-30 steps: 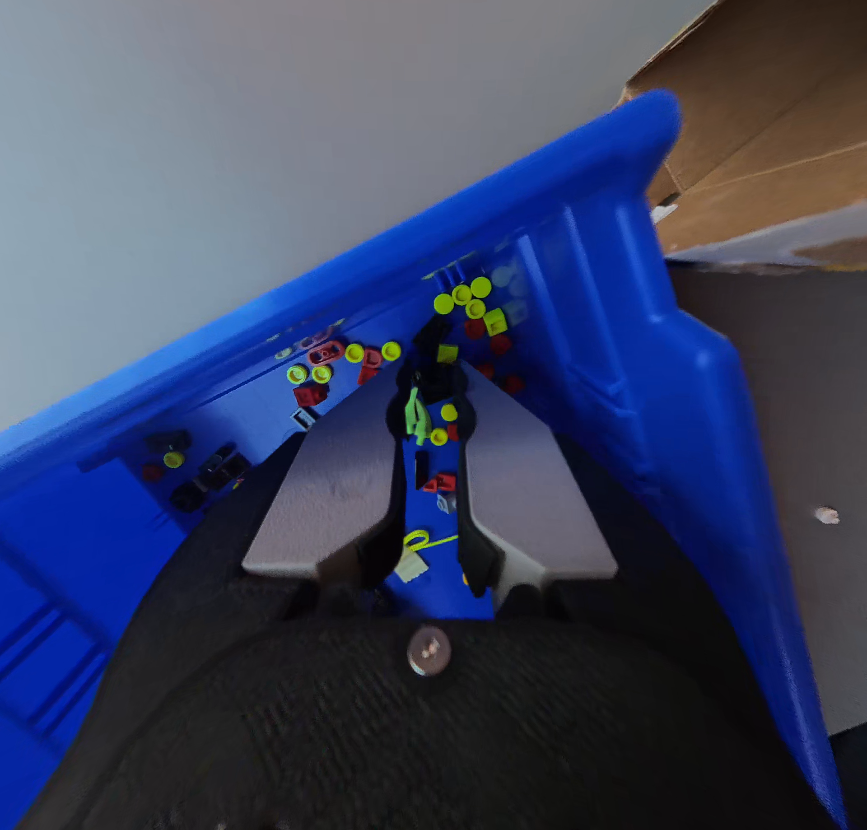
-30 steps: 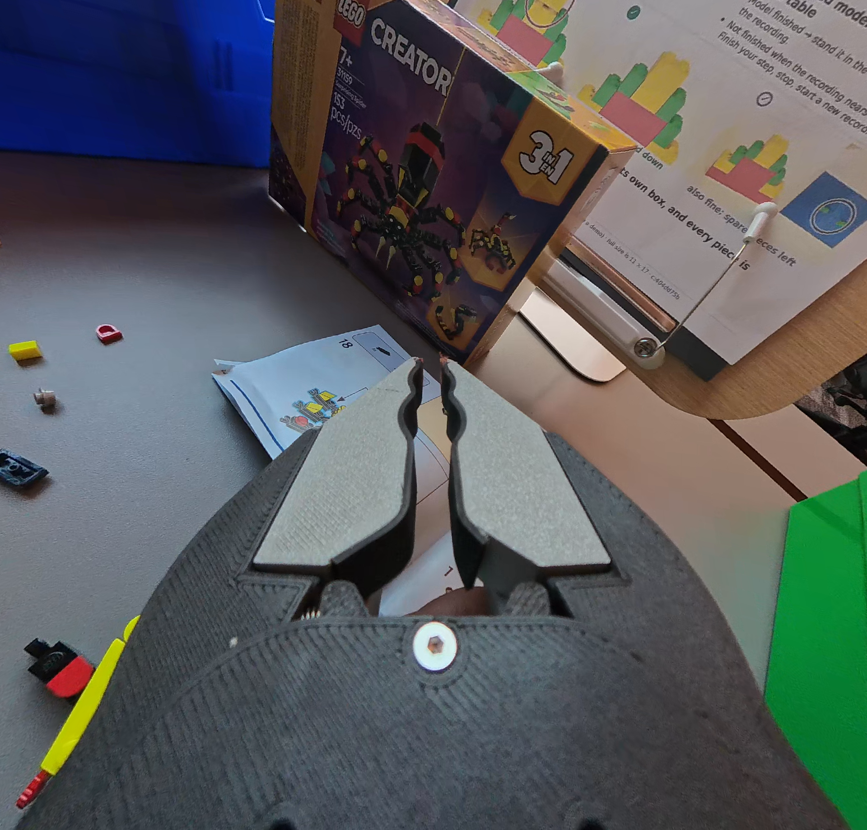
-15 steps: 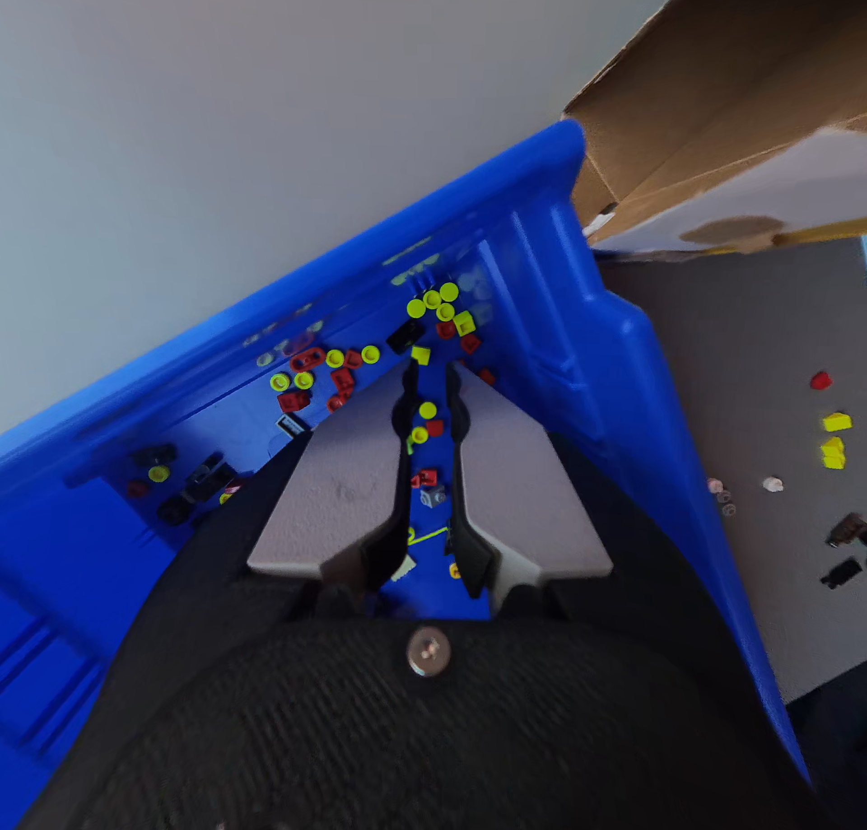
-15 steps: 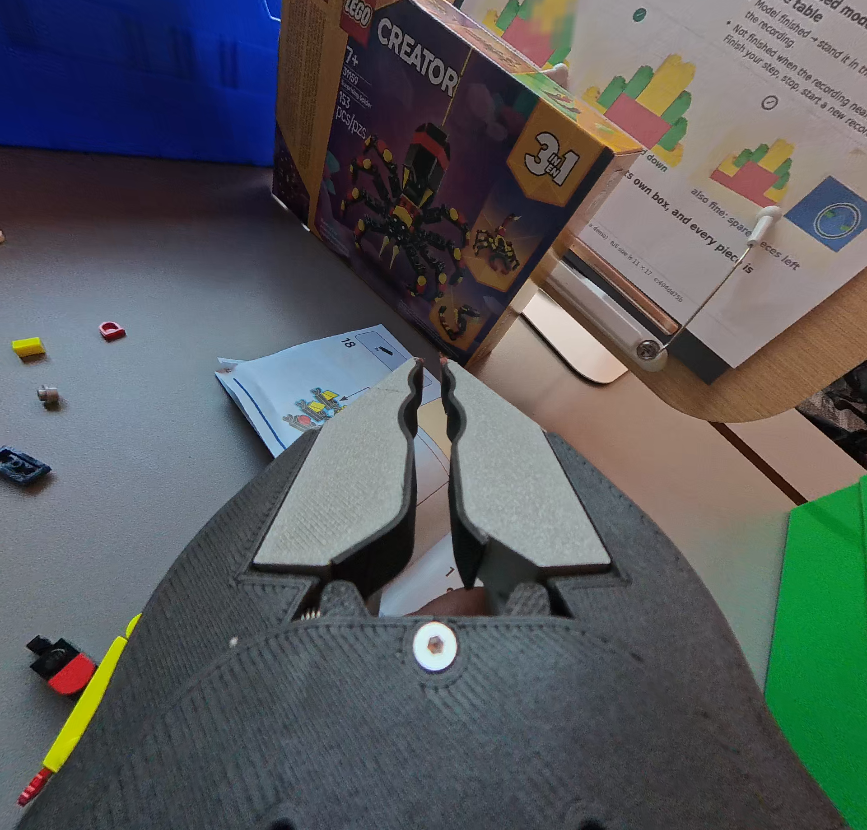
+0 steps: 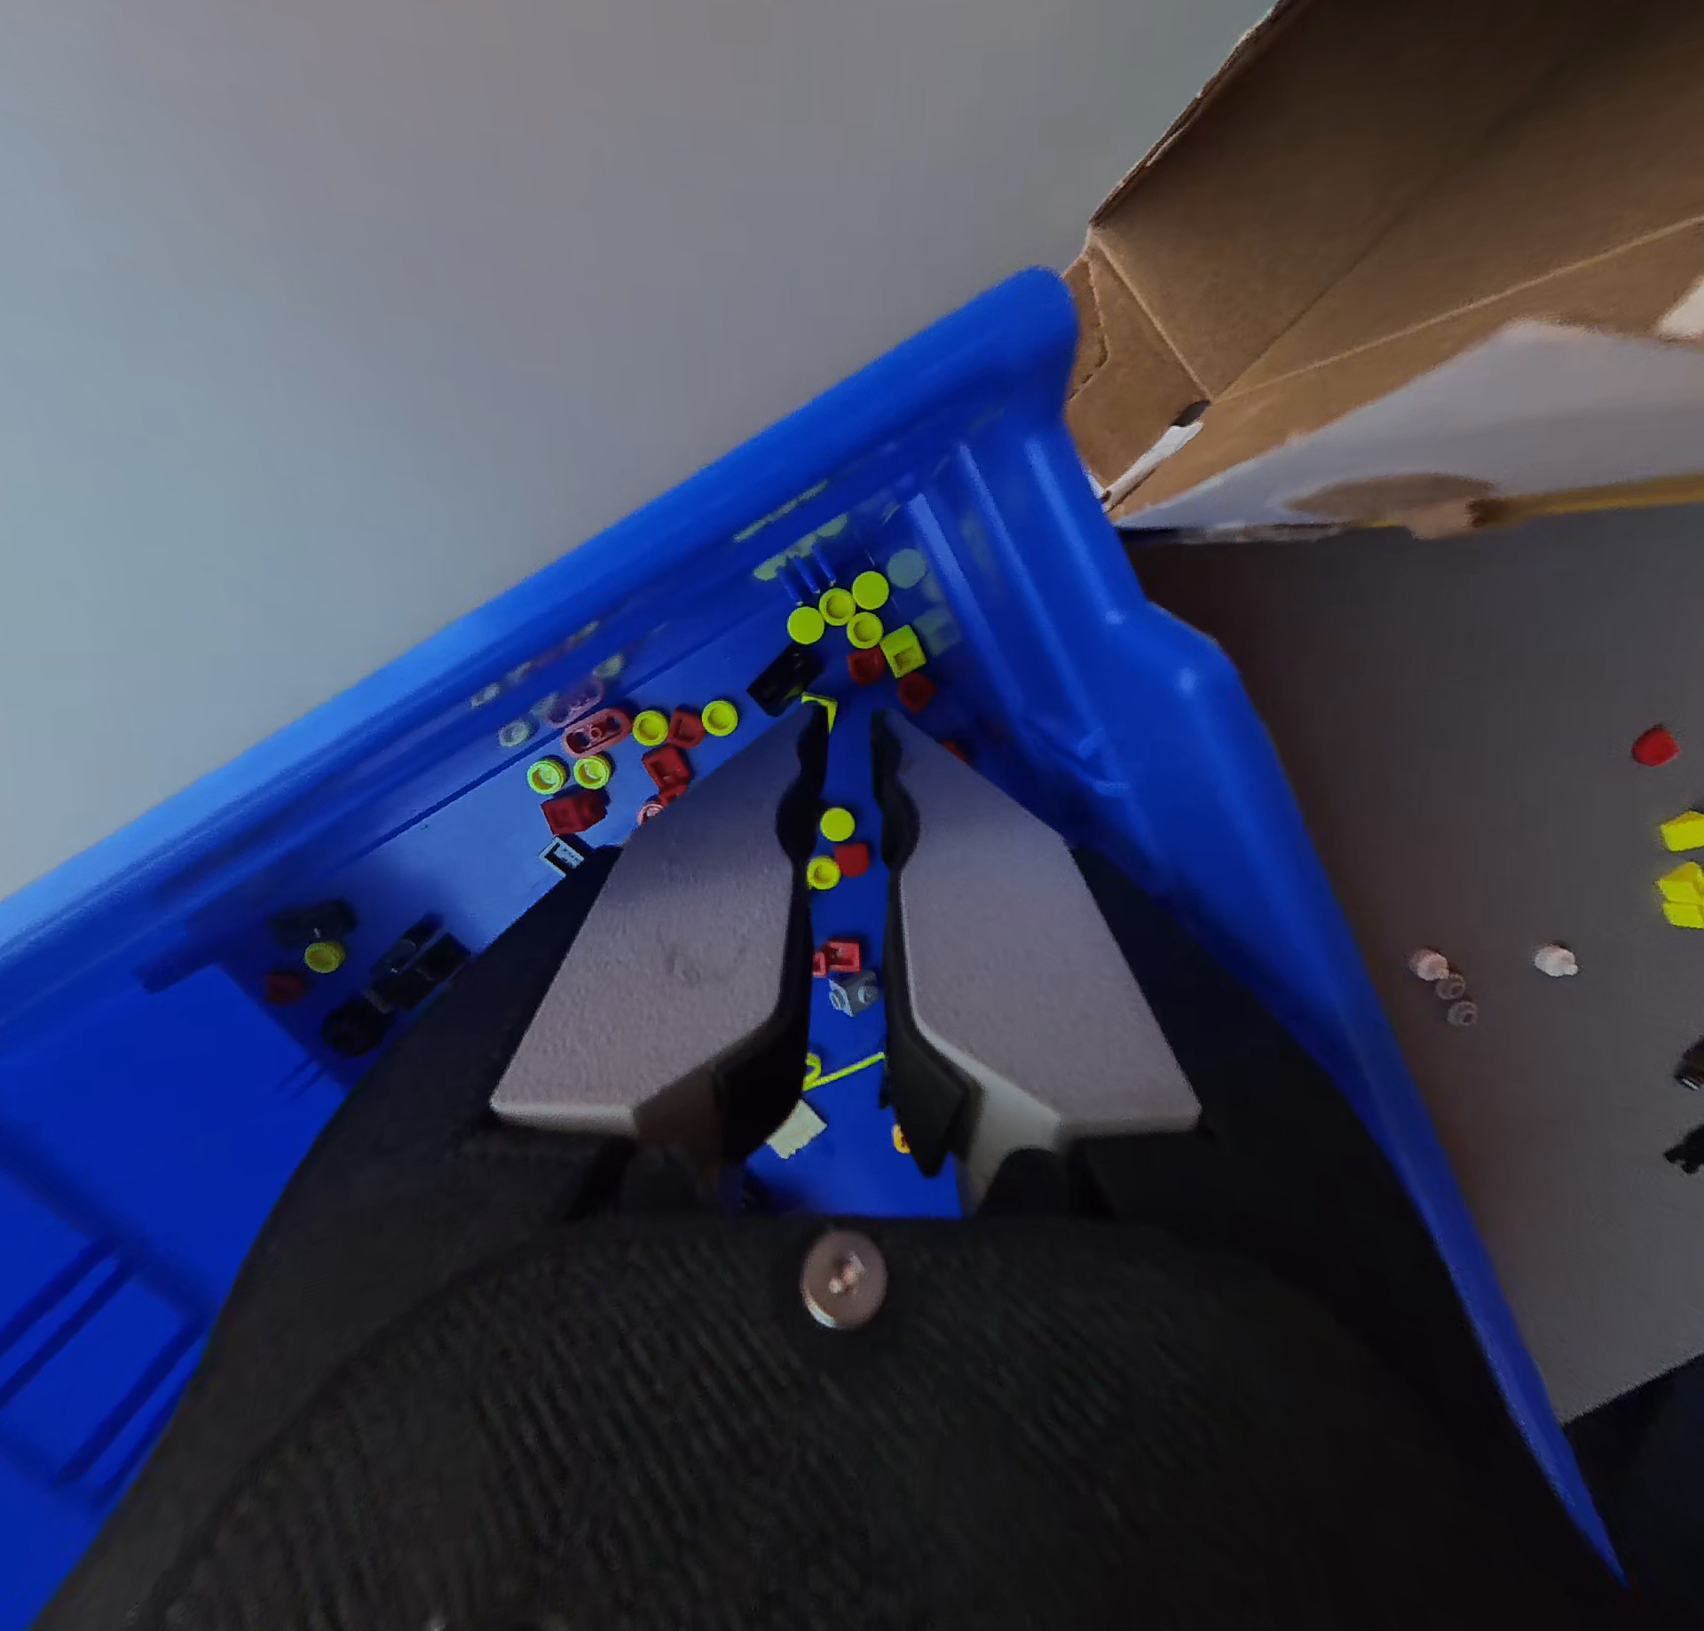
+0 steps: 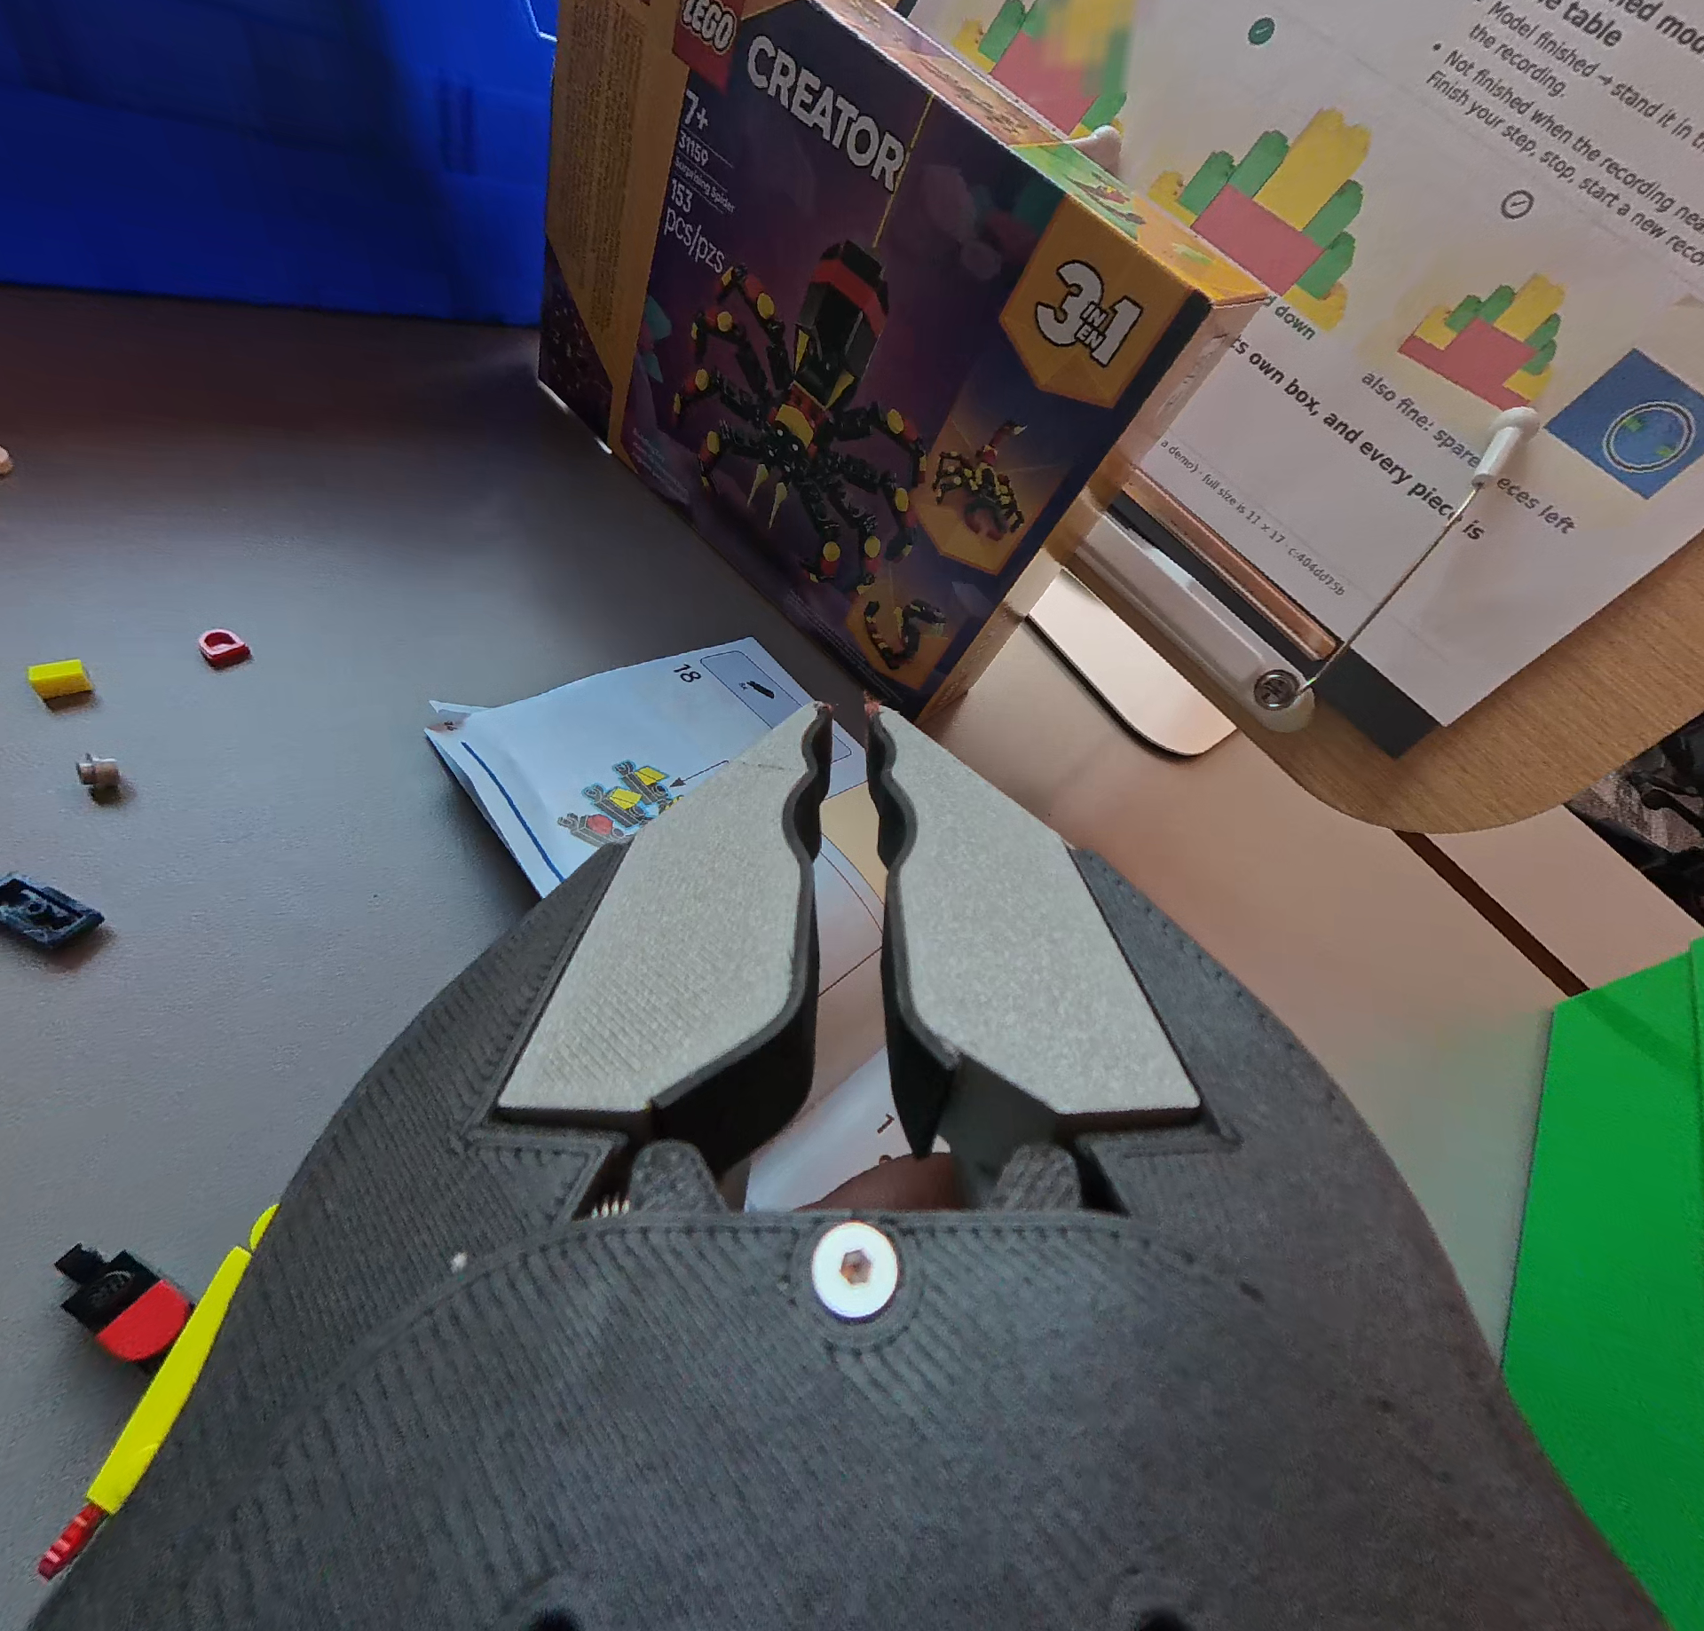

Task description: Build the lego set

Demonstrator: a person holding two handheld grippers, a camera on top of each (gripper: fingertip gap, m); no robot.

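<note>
In the left wrist view my left gripper [image 5: 844, 720] hangs inside a blue bin [image 5: 645, 517], jaws nearly together with nothing between them. Loose pieces lie on the bin floor: yellow round studs [image 5: 836, 605], red pieces [image 5: 668, 766] and black pieces [image 5: 406, 960]. A small yellow piece [image 5: 823, 704] lies just beyond the left fingertip. In the right wrist view my right gripper [image 6: 846, 715] is shut and empty, over the open instruction booklet [image 6: 627, 739], in front of the Lego set box [image 6: 830, 342].
Loose on the grey table are a yellow brick [image 6: 60, 679], a red piece [image 6: 223, 646], a dark blue plate [image 6: 46, 912] and a black-and-red piece [image 6: 124, 1310]. A printed sheet on a stand [image 6: 1429, 250] is at the right. A cardboard box [image 5: 1383, 204] is behind the bin. My right tips are roughly 15 cm from the black-and-red piece [image 6: 124, 1310].
My left gripper has drawn back from the bin's far corner and its jaws have narrowed. The right gripper has barely moved.
</note>
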